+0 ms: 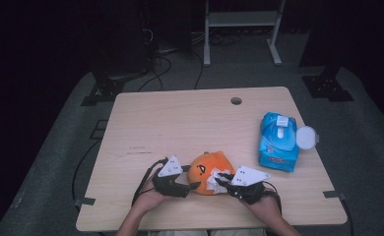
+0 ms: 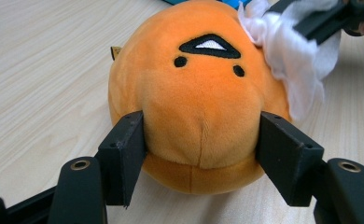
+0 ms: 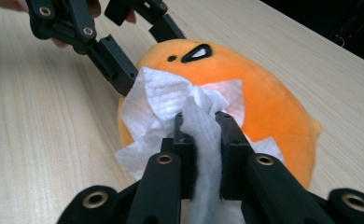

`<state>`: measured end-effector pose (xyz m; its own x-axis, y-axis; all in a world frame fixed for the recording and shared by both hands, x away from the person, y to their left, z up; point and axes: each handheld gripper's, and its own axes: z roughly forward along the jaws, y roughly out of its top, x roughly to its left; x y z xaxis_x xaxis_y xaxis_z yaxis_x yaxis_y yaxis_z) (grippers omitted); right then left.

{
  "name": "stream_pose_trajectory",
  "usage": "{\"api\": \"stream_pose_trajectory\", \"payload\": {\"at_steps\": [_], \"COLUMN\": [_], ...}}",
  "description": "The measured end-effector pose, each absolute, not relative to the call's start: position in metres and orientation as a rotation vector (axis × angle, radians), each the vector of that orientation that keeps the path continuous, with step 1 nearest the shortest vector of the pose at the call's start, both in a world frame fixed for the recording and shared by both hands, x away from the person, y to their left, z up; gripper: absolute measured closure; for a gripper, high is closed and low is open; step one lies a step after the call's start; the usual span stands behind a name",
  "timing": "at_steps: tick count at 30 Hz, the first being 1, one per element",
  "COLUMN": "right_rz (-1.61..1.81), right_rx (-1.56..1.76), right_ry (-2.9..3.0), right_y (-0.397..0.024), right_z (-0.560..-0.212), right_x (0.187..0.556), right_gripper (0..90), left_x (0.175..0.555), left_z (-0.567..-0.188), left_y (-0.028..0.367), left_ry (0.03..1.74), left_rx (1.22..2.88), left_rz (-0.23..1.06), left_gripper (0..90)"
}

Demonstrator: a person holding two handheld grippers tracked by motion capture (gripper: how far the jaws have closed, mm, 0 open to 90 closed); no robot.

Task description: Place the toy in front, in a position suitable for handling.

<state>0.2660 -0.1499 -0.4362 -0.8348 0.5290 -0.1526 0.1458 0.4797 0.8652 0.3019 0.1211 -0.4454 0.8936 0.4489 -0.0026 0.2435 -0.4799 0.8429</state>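
Wiping comes next: my right gripper (image 3: pixel 203 122) pinches a crumpled white tissue (image 3: pixel 161 100) against the round orange plush toy (image 2: pixel 196 88) just ahead, which my left gripper (image 2: pixel 201 151) clamps on the desk (image 1: pixel 180 118).

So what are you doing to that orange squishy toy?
A person is wiping it. The left gripper squeezes the orange plush toy from both sides to hold it on the table. The right gripper pinches a white wipe and presses it on the toy. A blue wipes pack lies open nearby.
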Motion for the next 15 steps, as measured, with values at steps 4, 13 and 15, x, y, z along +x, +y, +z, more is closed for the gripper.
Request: {"api": "stream_pose_trajectory", "payload": {"at_steps": [4, 13, 15], "right_rz": [1.289, 1.333, 1.347], "right_rx": [0.600, 0.779, 0.765], "right_ry": [2.309, 2.311, 2.314], "right_y": [-0.161, -0.187, -0.184], "right_z": [-0.434, -0.440, -0.440], "right_x": [0.267, 0.274, 0.272], "right_gripper": [81.1, 81.1, 81.0], "left_x": [0.302, 0.303, 0.304], "left_z": [-0.446, -0.448, -0.449], "left_y": [0.121, 0.119, 0.117], "left_ry": [0.502, 0.523, 0.536], "left_rx": [2.088, 2.093, 2.087], "left_rz": [0.270, 0.257, 0.229], "left_gripper": [34.8, 19.4, 17.9]}}
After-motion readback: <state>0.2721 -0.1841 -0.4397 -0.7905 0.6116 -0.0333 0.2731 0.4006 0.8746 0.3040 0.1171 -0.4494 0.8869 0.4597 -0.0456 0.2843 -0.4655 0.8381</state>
